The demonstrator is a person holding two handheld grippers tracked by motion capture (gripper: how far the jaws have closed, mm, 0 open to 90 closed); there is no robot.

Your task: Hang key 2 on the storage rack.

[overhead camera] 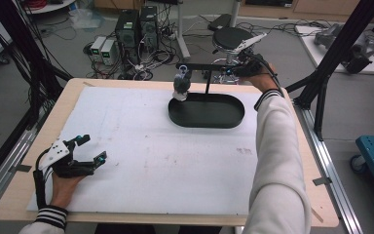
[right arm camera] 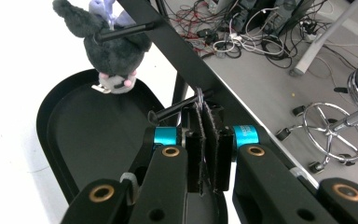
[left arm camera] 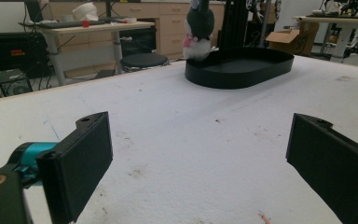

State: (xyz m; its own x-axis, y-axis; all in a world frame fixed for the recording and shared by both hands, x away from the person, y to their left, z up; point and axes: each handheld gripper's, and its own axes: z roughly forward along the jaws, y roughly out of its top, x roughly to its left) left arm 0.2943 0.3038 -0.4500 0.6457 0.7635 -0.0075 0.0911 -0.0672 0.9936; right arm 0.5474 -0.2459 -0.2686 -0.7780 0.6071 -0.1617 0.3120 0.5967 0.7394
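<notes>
Landmark: black oval tray [overhead camera: 233, 117] at the far side of the white worktop [overhead camera: 141, 161].
Rack: black stand [overhead camera: 207, 80] rising from the tray's far edge, with a bar across the top and pegs sticking out.
Toy: grey plush [overhead camera: 181, 84] hangs from a peg above the tray's left end, pink-and-white face down.
Right tongs [right arm camera: 208, 140]: up at the bar above the tray's far rim, pads pressed together on a thin metal ring [right arm camera: 199, 99] looped on a peg [right arm camera: 175, 110].
Left tongs [overhead camera: 90, 147]: on the worktop well away from the tray, at the near left corner, jaws wide, nothing between them.
</notes>
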